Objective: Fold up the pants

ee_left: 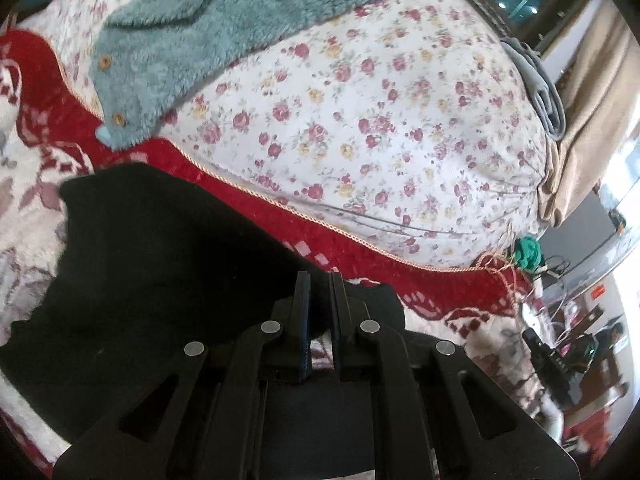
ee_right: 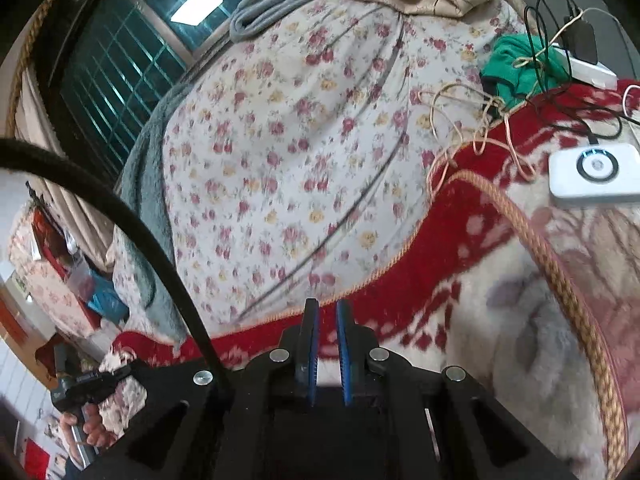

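Left tongs [ee_left: 319,280] sit low over the bed with only a narrow slot between the jaws, and a dark fold of the black pants [ee_left: 160,264] runs up to and between them — from the left wrist view it looks like cloth is pinched in there, though I can't be fully sure how much is caught. Right tongs [ee_right: 327,308] show a similar narrow gap with nothing between the blue pads, just the red-and-cream blanket [ee_right: 520,320] beneath; a black band [ee_right: 132,220] arcs across the left of that view, probably an edge of the pants lifted close to the lens, but I can't tell for certain.

So where's the garment? The pants lie spread on the red-and-cream blanket at the near side of the bed, bunched and wavy along their far edge, short of the flowered quilt [ee_left: 380,120] that mounds up behind. A fuzzy teal cardigan [ee_left: 200,40] rests on that quilt, well apart from the work.

Handling judgement: this looks like soft, fleecy, light fabric — it will drape and sag rather than hold a crease, and it should cling to the plush blanket rather than slide. Best holds, I'd say, are the waistband corners or the leg hems, where the cloth is doubled and the pads get a firm bite. A white charger puck [ee_right: 594,172] and loose cables [ee_right: 560,40] lie near the bed's far right corner — worth keeping the swing away from them.
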The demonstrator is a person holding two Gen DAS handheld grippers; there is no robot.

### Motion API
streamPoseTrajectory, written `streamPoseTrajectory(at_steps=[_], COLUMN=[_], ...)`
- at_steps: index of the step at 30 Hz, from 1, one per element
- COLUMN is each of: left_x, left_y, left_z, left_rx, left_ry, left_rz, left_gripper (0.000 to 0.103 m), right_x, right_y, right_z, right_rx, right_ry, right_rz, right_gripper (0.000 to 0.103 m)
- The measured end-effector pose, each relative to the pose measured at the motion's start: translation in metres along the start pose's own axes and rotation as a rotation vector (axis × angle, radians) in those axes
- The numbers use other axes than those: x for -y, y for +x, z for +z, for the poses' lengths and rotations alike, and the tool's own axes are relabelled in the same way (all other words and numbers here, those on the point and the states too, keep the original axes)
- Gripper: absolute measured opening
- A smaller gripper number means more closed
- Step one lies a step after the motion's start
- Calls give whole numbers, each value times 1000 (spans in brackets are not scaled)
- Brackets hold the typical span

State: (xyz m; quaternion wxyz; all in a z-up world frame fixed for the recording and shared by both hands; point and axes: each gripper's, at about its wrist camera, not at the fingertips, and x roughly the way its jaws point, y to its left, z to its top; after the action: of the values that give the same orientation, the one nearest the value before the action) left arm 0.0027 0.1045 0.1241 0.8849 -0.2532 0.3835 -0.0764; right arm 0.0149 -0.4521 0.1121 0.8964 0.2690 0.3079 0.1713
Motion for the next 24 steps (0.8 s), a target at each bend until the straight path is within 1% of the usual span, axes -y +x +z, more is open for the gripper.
streamPoseTrajectory(at_steps=[2,3,4,5,6,8,9,10,11,12,13,14,15,16,18,23,24], left_x=[1,0,-1,-3,-6,-16,-20,-28,-33,-40,-45,-52,-58,-62,-65,-60,-58], left_y=[-1,2,4,8,11,13,13,14,15,16,17,19,21,24,30,49,54], left_z=[-4,-6,-7,-8,-9,-12,-13,-14,-14,-14,-15,-16,-16,-17,-15,-15,-14], left_rx=[5,-9,-22,-36,-48,-69,-78,-95,-105,-117,-122,-121,-118,-122,-147,-176,-171], left_ry=[8,3,0,-4,-13,-42,-58,-97,-123,-158,-186,-225,-260,-289,-315,-317,-311], left_rz=[4,-2,-3,2,6,-21,-37,-64,-81,-98,-104,-110,-118,-126,-127,-124,-108], left_gripper=[8,8,8,8,8,8,8,8,10,22,31,50,58,58,58,58,58], right_x=[0,3,5,10,15,24,27,28,29,29,29,29,30,30,33,39,38], right_y=[9,15,18,22,24,26,28,30,35,42,48,53,55,58,57,58,59], right_z=[-16,-26,-32,-39,-45,-55,-58,-61,-65,-68,-72,-73,-75,-77,-77,-80,-80], right_rx=[-82,-119,-139,-161,-177,-196,-208,-226,-255,-292,-328,-345,-350,-347,-332,-327,-329], right_ry=[30,52,66,90,122,181,191,192,184,174,165,160,157,161,180,210,210], right_rz=[-6,-30,-47,-68,-83,-94,-99,-108,-120,-131,-143,-148,-153,-156,-153,-135,-134], right_gripper=[11,16,25,31,35,38,41,48,49,49,49,49,49,49,50,51,51])
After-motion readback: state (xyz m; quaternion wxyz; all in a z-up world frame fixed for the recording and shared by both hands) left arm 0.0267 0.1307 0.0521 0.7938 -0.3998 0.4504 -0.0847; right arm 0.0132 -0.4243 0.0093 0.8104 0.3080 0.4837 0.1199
